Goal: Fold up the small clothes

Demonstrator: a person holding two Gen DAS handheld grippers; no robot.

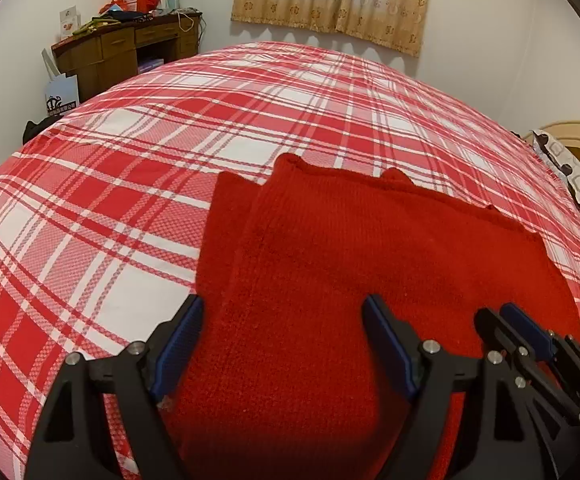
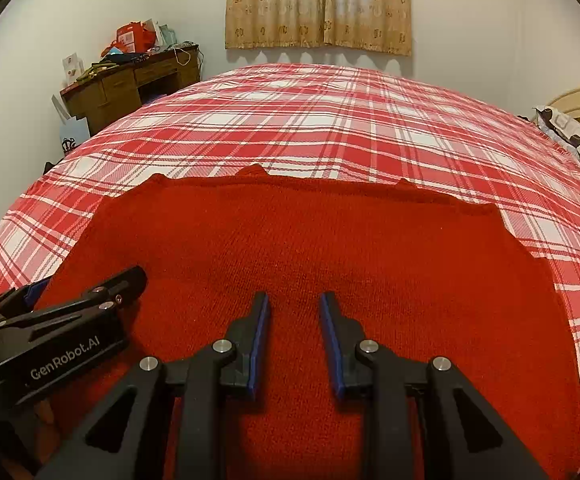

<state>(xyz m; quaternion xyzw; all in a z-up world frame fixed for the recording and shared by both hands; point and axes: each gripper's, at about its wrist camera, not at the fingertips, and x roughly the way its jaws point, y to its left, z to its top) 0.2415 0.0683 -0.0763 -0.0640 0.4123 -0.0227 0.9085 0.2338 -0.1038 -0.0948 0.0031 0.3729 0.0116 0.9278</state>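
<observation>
Both grippers are hovering over the red sweater lying on the plaid bed: left gripper spread wide, right gripper narrowly parted, gripping nothing. Next fold probably needs the six o'clock hem pinched.

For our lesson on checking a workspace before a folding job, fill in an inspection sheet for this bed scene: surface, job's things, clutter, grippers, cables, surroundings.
Surface: bed under a red-and-white plaid sheet, smooth and flat.
Job's things: red knitted garment lying flat near the front edge; in the left wrist view one layer overlaps another at its left side.
Clutter: patterned pillow at the right edge of the bed.
Grippers: left gripper open wide over the garment; right gripper jaws narrow but apart, nothing between the pads.
Cables: a white cord hanging at the desk.
Surroundings: brown wooden desk piled with bags and papers, beige patterned curtain, white wall.
</observation>
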